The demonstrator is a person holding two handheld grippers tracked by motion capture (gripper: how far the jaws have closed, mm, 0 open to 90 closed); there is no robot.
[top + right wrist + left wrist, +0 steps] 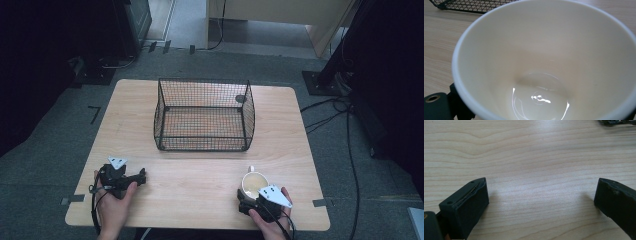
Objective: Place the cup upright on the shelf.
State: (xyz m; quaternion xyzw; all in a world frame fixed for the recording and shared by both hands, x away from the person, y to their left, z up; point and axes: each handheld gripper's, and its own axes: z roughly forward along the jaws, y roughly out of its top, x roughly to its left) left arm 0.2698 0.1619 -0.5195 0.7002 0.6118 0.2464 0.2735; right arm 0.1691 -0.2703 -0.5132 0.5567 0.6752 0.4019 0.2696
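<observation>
We see the right gripper (252, 204) at the near edge of the tabletop (200, 175), toward its right corner, held in the person's right hand (272, 227). It sits right against a cream cup (255, 183), and in the right gripper view the cup (544, 62) crowds up to the camera with a black jaw pressed beside its outer wall at the lower left. The other jaw is almost wholly cut off at the lower right corner, so we cannot tell whether the jaws are clamped on the cup or merely stand around it.

Our left gripper (134, 178) rests near the left corner of the same near edge, in the left hand (114, 202). Its jaws stand wide apart in the left gripper view, with bare wood between them and nothing held; the gripper (541, 195) touches only the tabletop, if anything.

The cup is glazed, pale cream inside, with a thick white rim and bright glints at its bottom. It stands upright and looks empty. A small white nub on its far side may be the handle; we cannot make it out clearly.

Behind it, toward the far edge, stands a black wire basket (204, 142), well apart from both grippers; its near corner (461, 6) peeks in above the cup's rim.
</observation>
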